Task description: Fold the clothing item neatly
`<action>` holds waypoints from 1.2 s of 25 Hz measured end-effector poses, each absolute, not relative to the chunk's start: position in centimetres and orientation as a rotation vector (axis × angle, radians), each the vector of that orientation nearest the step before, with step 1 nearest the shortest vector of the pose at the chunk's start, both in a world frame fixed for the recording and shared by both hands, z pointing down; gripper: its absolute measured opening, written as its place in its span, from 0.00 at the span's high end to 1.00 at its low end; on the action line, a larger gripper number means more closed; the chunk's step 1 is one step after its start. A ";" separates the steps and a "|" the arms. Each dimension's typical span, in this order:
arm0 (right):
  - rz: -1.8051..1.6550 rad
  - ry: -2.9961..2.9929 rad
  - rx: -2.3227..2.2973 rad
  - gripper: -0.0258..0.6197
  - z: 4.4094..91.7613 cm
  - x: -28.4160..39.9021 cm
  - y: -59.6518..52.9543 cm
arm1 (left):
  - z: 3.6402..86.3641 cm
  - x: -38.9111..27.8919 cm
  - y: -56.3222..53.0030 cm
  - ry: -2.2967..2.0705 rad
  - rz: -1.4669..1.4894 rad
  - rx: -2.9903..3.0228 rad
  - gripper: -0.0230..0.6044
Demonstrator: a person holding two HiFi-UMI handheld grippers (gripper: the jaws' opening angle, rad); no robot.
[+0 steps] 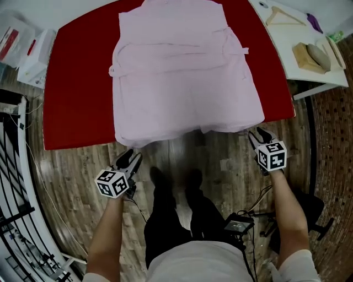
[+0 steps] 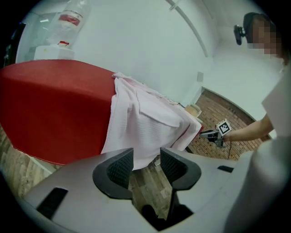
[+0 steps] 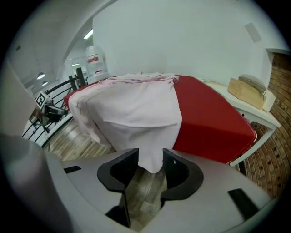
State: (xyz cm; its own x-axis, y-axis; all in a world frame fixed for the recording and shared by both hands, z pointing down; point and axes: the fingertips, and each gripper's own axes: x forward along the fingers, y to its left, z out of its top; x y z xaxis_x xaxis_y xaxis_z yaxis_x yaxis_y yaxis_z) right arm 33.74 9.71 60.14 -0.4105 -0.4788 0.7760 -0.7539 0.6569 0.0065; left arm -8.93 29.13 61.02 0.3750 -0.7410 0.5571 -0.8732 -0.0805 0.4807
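Observation:
A pale pink garment lies spread flat on the red table, and its near hem hangs over the front edge. My left gripper is just below the hem's left corner. In the left gripper view its jaws stand open, with the pink cloth hanging just beyond the tips. My right gripper is at the hem's right corner. In the right gripper view it is open, and a corner of the cloth hangs down between the tips without being pinched.
A white side table at the right carries a wooden hanger and a wooden block. White boxes sit at the left, beside a black rail. Wooden floor and the person's legs lie below the table edge.

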 end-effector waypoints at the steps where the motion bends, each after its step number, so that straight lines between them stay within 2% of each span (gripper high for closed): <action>1: 0.451 -2.086 0.926 0.72 60.8 34.2 10.0 | 61.8 -9.0 29.4 -1.410 0.225 1.847 0.70; 4: 0.456 -2.082 0.832 0.64 63.2 35.1 10.6 | 64.3 -9.4 30.3 -1.422 0.275 1.820 0.67; 8: 0.415 -2.063 0.717 0.59 66.9 35.6 10.4 | 67.3 -9.9 30.9 -1.437 0.359 1.835 0.60; 16: 0.356 -1.987 0.594 0.57 71.8 37.2 8.8 | 72.1 -10.7 30.9 -1.395 0.460 1.839 0.54; 30: 0.232 -2.047 0.442 0.53 75.9 34.1 8.0 | 76.1 -13.1 28.3 -1.294 0.674 1.969 0.48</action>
State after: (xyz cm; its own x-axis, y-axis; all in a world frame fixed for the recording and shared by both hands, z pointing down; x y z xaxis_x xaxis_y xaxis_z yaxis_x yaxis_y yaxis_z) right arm 34.12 7.99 75.89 -0.4441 -0.2131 0.8703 -0.4027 0.9151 0.0185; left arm -13.10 28.29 76.09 0.3723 -0.5759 0.7278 -0.9265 -0.2773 0.2546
